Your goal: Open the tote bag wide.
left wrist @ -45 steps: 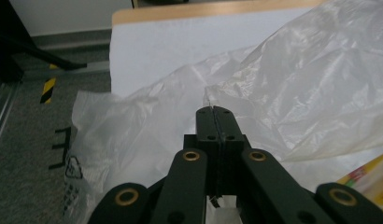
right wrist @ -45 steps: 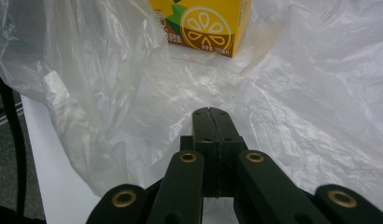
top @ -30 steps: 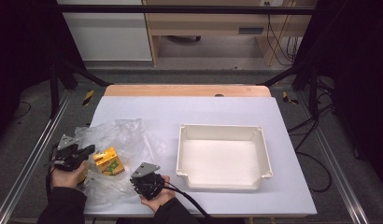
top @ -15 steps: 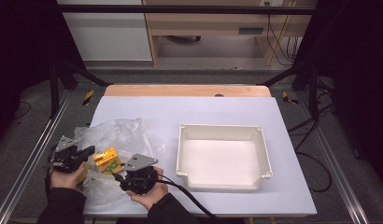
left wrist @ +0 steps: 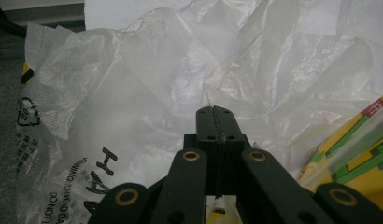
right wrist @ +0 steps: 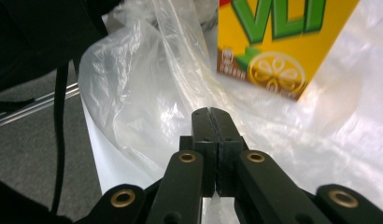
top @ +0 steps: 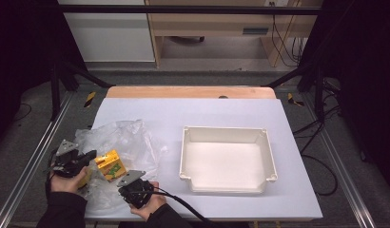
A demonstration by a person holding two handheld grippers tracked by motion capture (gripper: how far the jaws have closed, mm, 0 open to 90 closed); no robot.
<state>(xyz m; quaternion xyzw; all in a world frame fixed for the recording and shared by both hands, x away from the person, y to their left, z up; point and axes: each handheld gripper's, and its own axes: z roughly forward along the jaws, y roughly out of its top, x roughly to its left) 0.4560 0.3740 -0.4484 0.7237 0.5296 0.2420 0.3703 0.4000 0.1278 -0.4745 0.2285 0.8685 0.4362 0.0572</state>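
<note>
The left gripper [top: 83, 158] sits at the near left edge of the surface [top: 231, 114], its jaws pressed together on a thin fold of the clear bag [top: 121, 142] — in the left gripper view the film [left wrist: 147, 93] runs up from between the tips. The right gripper [top: 124, 183] has just been closing; its jaws now meet, and the bag's film [right wrist: 147, 93] seems pinched between them. The yellow carton [top: 109, 165] lies in the bag between the two grippers — just ahead of the right jaws [right wrist: 278, 42], and to the right of the left jaws [left wrist: 353, 144]. A white tray [top: 226, 135] stands well apart, right of both.
</note>
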